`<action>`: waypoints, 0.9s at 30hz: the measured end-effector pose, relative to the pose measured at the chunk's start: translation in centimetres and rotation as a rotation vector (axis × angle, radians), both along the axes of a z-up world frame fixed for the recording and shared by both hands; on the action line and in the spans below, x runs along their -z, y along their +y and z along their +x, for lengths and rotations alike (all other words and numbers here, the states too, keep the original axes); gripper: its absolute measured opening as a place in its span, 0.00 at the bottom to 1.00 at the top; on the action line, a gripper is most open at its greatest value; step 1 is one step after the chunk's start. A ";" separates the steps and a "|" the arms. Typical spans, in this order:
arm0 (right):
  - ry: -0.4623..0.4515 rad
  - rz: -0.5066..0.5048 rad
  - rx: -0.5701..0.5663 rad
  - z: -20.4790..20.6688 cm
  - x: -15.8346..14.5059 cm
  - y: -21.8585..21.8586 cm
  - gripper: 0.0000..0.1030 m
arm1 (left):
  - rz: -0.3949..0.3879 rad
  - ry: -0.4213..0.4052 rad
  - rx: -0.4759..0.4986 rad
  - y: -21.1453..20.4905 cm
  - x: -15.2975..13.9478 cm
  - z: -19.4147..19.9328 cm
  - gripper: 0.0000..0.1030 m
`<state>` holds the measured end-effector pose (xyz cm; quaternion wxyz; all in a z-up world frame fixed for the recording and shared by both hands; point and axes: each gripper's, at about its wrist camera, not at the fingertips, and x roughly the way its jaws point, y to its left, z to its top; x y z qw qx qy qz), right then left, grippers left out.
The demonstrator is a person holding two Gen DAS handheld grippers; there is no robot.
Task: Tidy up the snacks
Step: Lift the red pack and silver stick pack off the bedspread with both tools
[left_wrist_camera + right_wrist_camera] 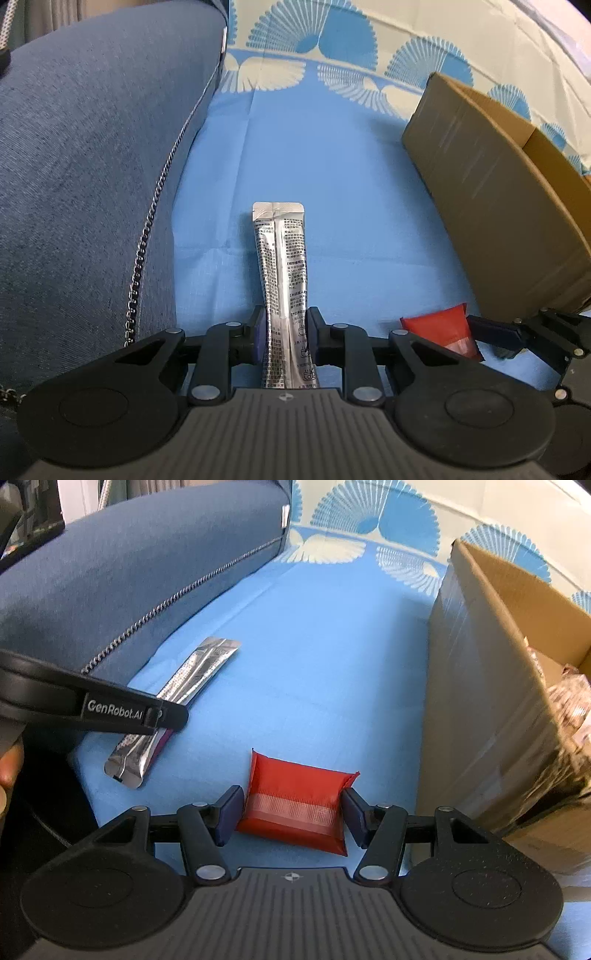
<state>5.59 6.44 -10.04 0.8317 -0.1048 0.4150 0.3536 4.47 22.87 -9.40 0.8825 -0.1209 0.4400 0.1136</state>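
Observation:
A long silver stick sachet (282, 273) with black print lies on the blue sheet. My left gripper (284, 336) is shut on its near end. The sachet also shows in the right wrist view (192, 679), with the left gripper (162, 716) across it. A red snack packet (295, 805) lies between the pads of my right gripper (290, 818); both pads touch its sides. The packet (443, 332) and the right gripper's fingers (495, 332) also show in the left wrist view. A cardboard box (491, 686) with wrapped snacks inside stands at the right.
A dark blue cushion (92, 166) with a zipper lies along the left. The cardboard box (491, 192) is close on the right. The blue sheet (332, 166) with a fan pattern stretches ahead between them.

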 end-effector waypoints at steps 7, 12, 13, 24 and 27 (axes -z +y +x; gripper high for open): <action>-0.054 0.040 0.016 -0.2 -0.9 -0.4 0.58 | -0.004 -0.043 -0.004 -0.1 -0.6 -0.5 0.24; -0.094 0.066 0.009 -0.4 -1.7 -0.7 0.58 | 0.008 -0.058 -0.001 -0.3 -0.9 -1.0 0.24; -0.101 0.073 0.008 -0.4 -1.9 -0.8 0.58 | 0.010 -0.060 0.000 -0.4 -1.0 -1.0 0.24; -0.141 0.142 -0.003 -0.7 -3.7 -2.2 0.58 | 0.058 -0.048 0.011 -1.4 -1.0 -1.0 0.24; -0.164 0.153 -0.016 -0.9 -4.2 -2.5 0.58 | 0.072 -0.043 0.010 -1.6 -1.1 -0.8 0.24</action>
